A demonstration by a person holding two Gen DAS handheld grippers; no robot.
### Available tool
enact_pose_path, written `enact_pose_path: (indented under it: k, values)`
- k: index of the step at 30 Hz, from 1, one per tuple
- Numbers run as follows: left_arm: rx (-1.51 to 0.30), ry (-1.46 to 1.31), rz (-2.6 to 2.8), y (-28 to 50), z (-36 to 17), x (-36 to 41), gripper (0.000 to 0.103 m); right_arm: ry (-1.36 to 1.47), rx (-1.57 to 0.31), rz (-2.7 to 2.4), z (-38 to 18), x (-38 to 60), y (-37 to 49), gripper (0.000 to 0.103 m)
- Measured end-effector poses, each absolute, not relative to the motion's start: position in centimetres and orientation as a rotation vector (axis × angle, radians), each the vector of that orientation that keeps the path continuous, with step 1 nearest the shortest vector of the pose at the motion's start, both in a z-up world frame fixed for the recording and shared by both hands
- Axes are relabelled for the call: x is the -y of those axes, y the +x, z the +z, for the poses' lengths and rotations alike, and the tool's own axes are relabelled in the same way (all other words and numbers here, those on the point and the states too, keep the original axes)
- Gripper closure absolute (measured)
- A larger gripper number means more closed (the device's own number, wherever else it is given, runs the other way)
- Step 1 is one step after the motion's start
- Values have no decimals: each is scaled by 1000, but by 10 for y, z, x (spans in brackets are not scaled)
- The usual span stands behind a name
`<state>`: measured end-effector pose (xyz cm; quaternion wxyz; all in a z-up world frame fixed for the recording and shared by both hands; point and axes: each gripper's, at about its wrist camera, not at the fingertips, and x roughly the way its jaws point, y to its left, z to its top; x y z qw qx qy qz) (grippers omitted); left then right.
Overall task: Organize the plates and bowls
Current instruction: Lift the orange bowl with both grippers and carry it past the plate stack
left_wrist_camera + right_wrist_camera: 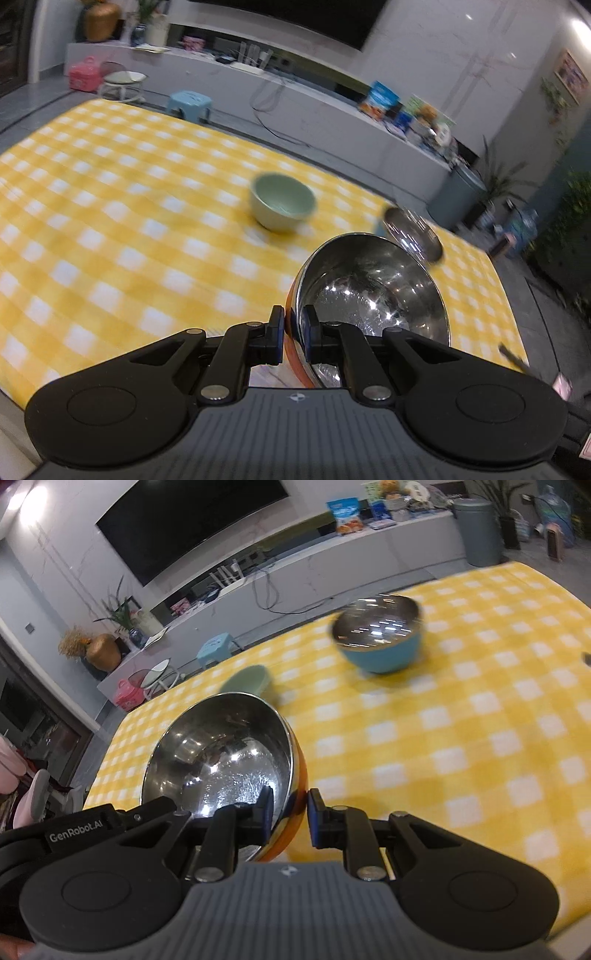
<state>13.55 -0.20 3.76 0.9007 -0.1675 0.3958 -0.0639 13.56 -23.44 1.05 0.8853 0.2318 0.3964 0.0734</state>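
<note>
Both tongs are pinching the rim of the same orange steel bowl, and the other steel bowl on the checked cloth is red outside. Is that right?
Not quite: the other steel bowl is blue outside, not red, as the right wrist view shows. The rest holds: the left tongs and the right tongs each pinch the rim of the orange steel bowl, over the checked cloth.

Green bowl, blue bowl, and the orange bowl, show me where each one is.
green bowl [282, 201]: left wrist view, inside its hollow.
blue bowl [384, 655]: right wrist view, on its blue outer wall.
orange bowl [221, 760]: right wrist view, on its steel inside.
</note>
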Motion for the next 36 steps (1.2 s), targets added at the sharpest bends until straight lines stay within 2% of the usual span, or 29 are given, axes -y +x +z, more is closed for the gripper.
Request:
enact_pose_path:
  k: [10,36]
  values:
    - [-927,-276,-194,120,5,64,91,625,-845,94,-22,309,108,85]
    - [-992,-330,-206,113,-10,65,88,617,-880,25,-36,309,114,87]
